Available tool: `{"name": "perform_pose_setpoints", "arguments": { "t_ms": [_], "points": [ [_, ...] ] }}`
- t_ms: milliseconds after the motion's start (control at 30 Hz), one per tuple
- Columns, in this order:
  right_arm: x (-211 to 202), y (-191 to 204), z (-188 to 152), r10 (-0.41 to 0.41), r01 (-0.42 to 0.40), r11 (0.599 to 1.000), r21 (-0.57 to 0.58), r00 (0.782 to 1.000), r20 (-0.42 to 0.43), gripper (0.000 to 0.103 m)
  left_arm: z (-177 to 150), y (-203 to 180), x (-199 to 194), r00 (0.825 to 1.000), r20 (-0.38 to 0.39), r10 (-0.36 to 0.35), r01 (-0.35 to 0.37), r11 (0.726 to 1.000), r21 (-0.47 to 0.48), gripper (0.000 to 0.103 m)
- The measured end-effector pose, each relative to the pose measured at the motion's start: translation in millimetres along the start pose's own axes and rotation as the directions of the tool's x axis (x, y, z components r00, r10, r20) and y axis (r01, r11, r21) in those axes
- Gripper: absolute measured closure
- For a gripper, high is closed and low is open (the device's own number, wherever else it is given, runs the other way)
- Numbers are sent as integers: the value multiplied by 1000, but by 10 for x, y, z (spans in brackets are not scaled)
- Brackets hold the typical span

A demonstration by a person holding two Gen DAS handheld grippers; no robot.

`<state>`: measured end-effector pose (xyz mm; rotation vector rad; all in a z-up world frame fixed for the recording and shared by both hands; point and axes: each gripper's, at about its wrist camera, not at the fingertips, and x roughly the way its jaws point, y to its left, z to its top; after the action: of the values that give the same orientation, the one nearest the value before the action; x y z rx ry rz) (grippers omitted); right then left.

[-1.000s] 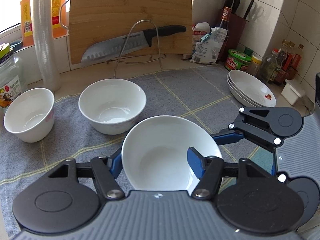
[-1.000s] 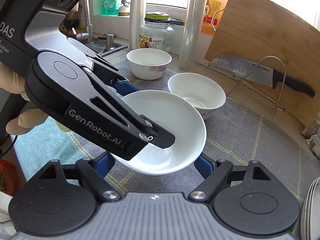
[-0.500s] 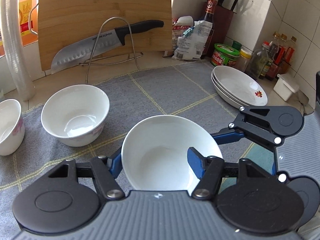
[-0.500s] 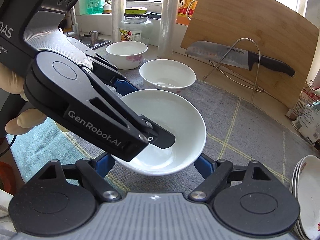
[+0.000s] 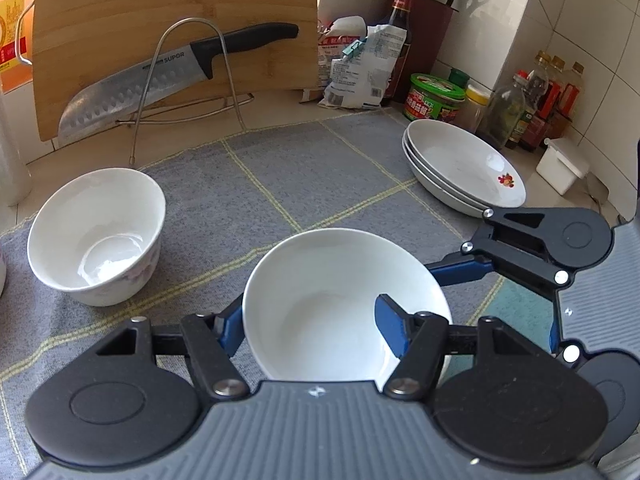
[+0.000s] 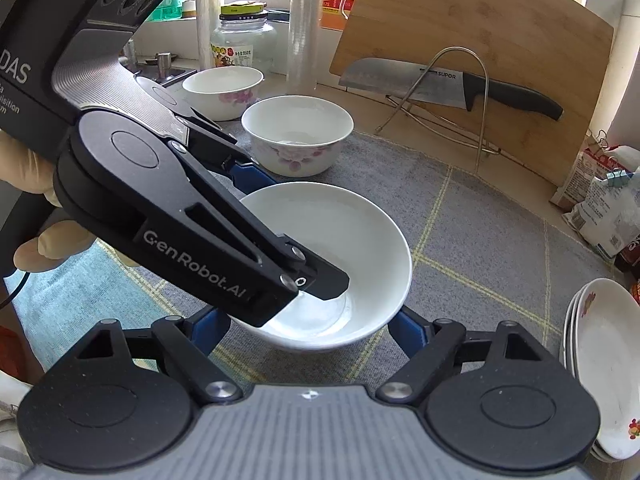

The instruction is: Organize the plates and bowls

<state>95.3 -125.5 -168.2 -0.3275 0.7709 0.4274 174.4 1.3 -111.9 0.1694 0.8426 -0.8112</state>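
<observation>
We have a shallow white dish (image 5: pixel 320 304) carried between both claws, low centre of both wrist frames, above the grey mat (image 5: pixel 320 168) on the counter (image 5: pixel 280 120).

Left claw (image 5: pixel 310 326): clenched on the dish rim, one blue pad (image 5: pixel 390 330) inside the bowl, the other outside at the left. A pinch across the wall like this fixes the tilt.

Right claw (image 6: pixel 310 330): its pads sit either side of the dish, low under the near edge. They look to bear on it, cradling from below, though the contact itself is partly hidden by the dish. Two holds on one dish, we judge, because it is wide, glossy and would swing on a single pinch.

Stack of plates (image 5: pixel 466 168) sits at right of the left frame, near the jars (image 5: pixel 434 98). Like is grouped with like there, so we take it as the likely home for this dish.

Two deeper bowls (image 6: pixel 298 134) (image 6: pixel 223 90) stand apart at upper centre-left of the right frame, not yet nested.

Knife (image 5: pixel 172 76) rests on a wire rack (image 5: pixel 188 88) against the board (image 5: pixel 180 12), clear of the carry path.
</observation>
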Motion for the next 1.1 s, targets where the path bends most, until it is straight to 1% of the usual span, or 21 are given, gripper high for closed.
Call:
{"name": "perform_pose_setpoints", "arguments": {
  "t_ms": [333,667,700,767,800,833,900,1000,1100],
  "points": [
    [80,-79,-44,15,-15,1000,18,1000,-24,14,-15,17,95,1000,-15,-13,13,1000,-24,38],
    [122,-85,-41,22,-22,1000,20,999,-32,14,-16,29,116,1000,-19,-13,12,1000,-25,38],
    [124,-84,-43,23,-22,1000,22,999,-32,14,-17,26,116,1000,-18,-15,14,1000,-24,35],
    [127,-87,-44,28,-27,999,25,999,-29,14,-23,24,116,999,-14,-31,31,999,-24,25],
    [126,-96,-44,39,-38,999,30,999,-28,11,-29,13,107,999,-8,-32,32,999,-20,19],
    [125,-96,-45,41,-40,999,31,999,-28,9,-33,2,98,1000,-1,-29,29,1000,-13,14],
    [91,-97,-49,32,-32,999,35,999,-4,0,-36,-10,74,1000,9,-17,17,1000,-6,13],
    [71,-138,-48,51,-51,997,59,999,-1,0,-39,9,19,1000,26,-7,7,1000,-16,12],
    [63,-134,-64,48,-48,997,58,999,-4,0,-53,36,-67,999,49,9,-7,999,-37,11]
  ]
}}
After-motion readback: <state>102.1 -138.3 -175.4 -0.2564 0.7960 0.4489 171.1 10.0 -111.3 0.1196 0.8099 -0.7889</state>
